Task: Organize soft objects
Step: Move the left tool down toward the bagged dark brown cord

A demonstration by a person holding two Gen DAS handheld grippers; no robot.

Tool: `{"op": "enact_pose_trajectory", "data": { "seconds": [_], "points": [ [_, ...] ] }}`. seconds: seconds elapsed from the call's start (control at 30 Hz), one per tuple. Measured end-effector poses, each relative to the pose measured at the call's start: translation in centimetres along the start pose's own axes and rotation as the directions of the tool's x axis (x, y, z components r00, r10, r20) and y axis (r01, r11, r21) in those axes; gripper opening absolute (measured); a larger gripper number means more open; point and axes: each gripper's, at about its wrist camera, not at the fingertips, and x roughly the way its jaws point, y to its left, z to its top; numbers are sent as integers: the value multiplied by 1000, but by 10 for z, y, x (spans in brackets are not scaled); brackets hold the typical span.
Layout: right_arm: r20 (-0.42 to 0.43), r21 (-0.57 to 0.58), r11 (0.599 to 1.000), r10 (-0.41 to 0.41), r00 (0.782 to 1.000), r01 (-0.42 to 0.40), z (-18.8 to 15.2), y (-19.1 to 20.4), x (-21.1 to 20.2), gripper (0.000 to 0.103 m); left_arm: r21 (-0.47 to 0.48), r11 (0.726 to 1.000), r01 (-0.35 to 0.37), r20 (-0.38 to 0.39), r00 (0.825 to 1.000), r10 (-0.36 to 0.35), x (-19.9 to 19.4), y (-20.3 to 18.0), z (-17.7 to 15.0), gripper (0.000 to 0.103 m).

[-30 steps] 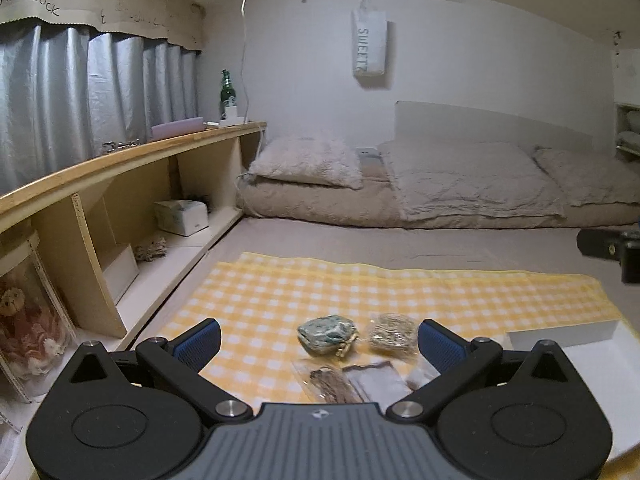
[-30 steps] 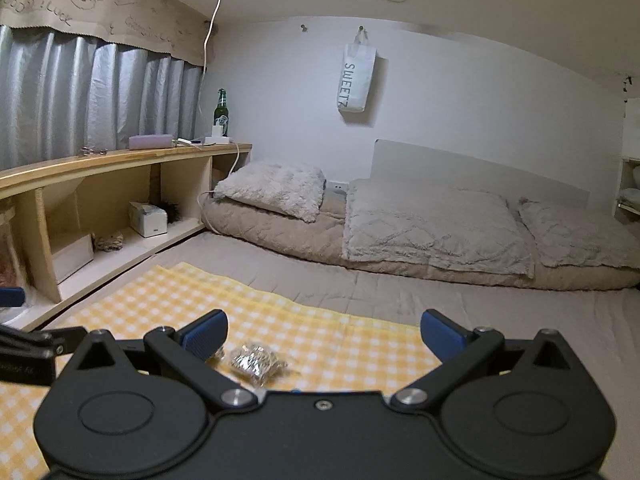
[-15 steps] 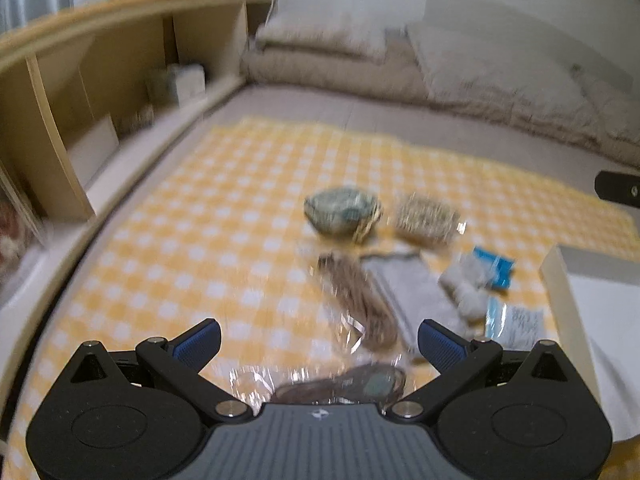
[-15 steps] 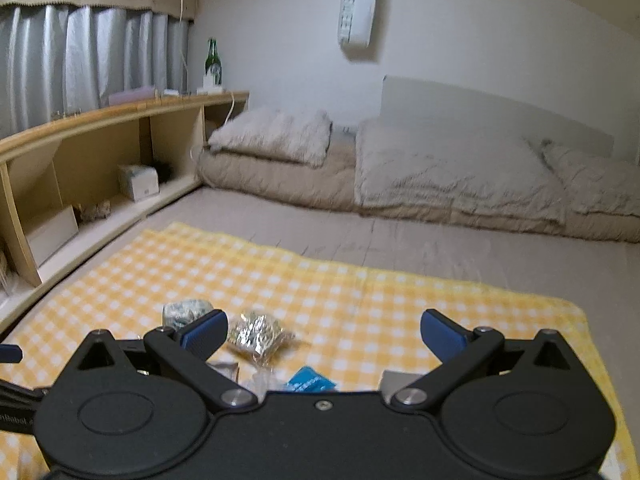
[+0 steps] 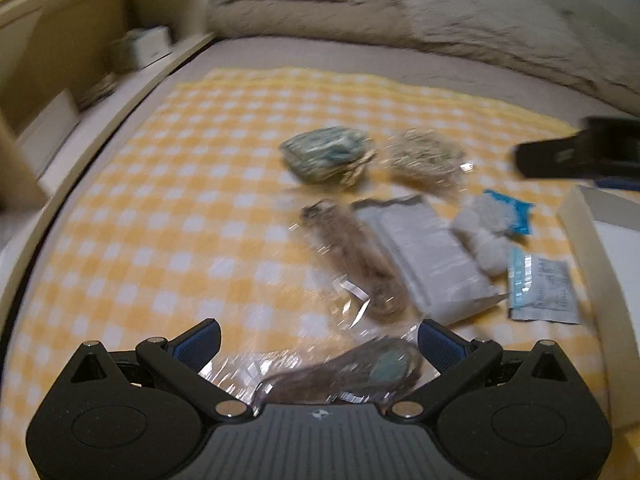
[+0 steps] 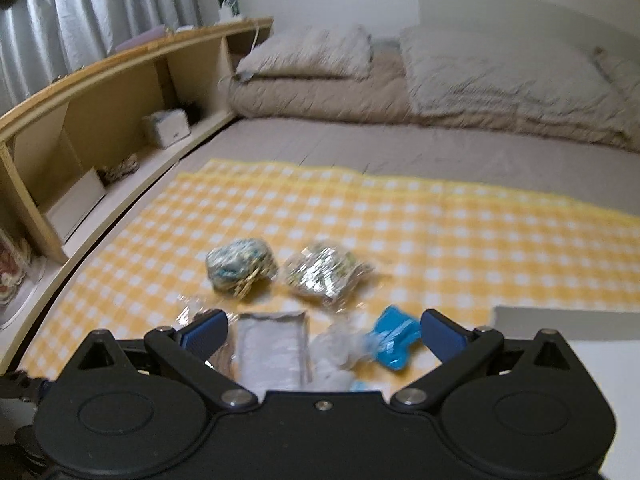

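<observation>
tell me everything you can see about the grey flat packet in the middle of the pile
The grey flat packet is a long rectangular pouch, matte silver-grey like foil or plastic film, with faint print too blurred to read. It lies flat on the yellow checked cloth, angled across it. A clear bag of brown strands lies along its left edge; white cotton balls sit at its right. Neither gripper touches it.

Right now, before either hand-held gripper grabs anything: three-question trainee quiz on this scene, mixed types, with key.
1. True or false: the left hand-held gripper is clamped on a packet.
2. The blue-green bundle lies on: A) checked cloth B) wooden shelf C) pillow
3. Fill in: beside that bundle, on its right in the right wrist view, lies a crinkly ____ bag.

Key: 1 false, jaws open and empty; 2 A; 3 clear.
</observation>
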Motion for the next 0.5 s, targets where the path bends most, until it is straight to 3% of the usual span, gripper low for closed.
{"op": "enact_pose_trajectory", "data": {
  "seconds": [0.1, 0.23, 0.33, 0.5],
  "points": [
    [-44, 13, 999, 32, 999, -31, -2, 5, 15, 102, 17, 998, 62, -1, 998, -62, 12, 3, 5, 103],
    [-102, 62, 996, 76, 992, -69, -5, 7, 33, 94, 11, 989, 148, -54, 988, -147, 27, 11, 7, 103],
    [-139, 84, 992, 106, 985, -95, -8, 7, 44, 90, 11, 975, 221, -145, 965, -217, 34, 15, 1, 103],
    [-188, 59, 990, 139, 972, -130, -15, 11, 59, 86, 91, 953, 290, -237, 936, -262, 25, 15, -16, 103]
  ]
}}
